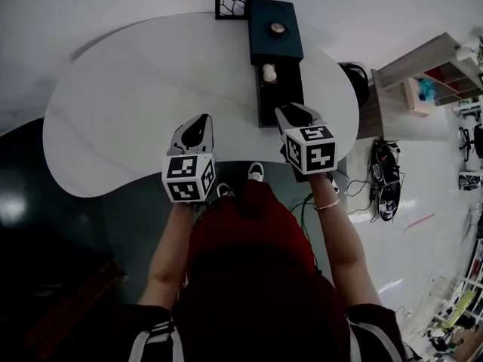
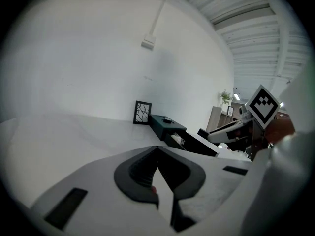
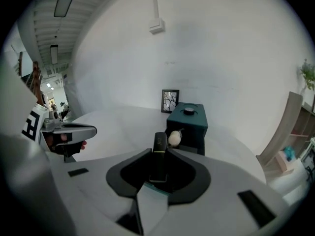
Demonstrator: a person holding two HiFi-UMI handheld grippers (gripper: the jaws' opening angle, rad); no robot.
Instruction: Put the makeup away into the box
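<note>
Grips a dark tube in the right gripper's jaws, near the front end of the open drawer of the teal box on the white counter. Holds the left gripper beside it, jaws closed on nothing. Shows a pale puff in the drawer.

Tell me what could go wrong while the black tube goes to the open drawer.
The slim black tube with a gold band stands far out of the right tongs, so it may tilt or slip. The open drawer of the dark teal box is narrow and already holds a cream egg-shaped sponge; the tube may strike either.
</note>
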